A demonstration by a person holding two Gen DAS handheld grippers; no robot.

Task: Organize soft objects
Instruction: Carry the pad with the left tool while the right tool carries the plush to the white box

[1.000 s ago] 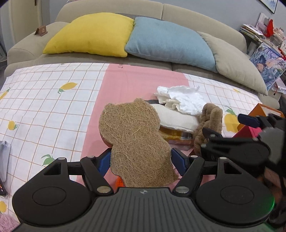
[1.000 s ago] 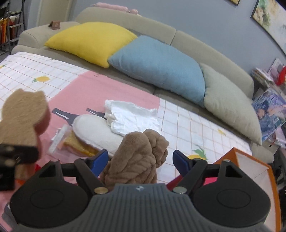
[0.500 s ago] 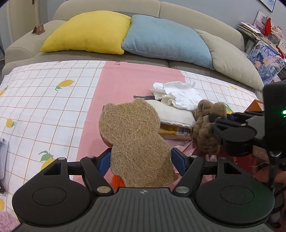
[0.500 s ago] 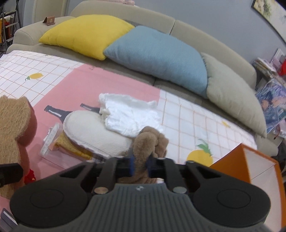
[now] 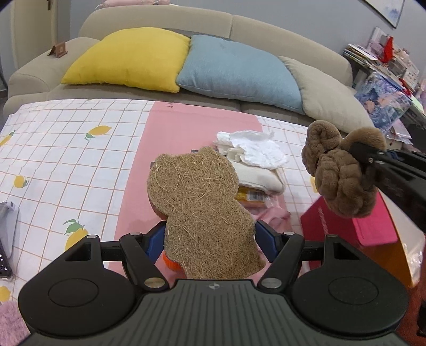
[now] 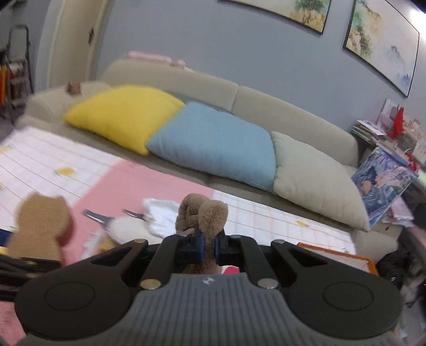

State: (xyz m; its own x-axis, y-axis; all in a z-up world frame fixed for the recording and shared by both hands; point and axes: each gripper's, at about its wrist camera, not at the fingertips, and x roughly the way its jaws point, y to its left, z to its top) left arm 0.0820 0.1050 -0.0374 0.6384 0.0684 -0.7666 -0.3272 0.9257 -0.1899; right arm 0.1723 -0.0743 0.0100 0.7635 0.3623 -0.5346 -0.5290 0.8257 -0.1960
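Nearest in the left wrist view, the bear-shaped fibre pad is held upright between the 2 blue pads of the left gripper, whose jaws are set wide and closed against its lower sides. In the right wrist view the right gripper is seen clamped almost fully together on a fold of the brown plush toy. Only the left view shows that toy lifted clear of the cloth, above the red inside of the orange box at the right edge. Beyond the pad, a white cloth lies on a cream pad. The checked lemon-print cloth lies bare to the left up to the sofa. Paintings are shown only in the blurred right view.
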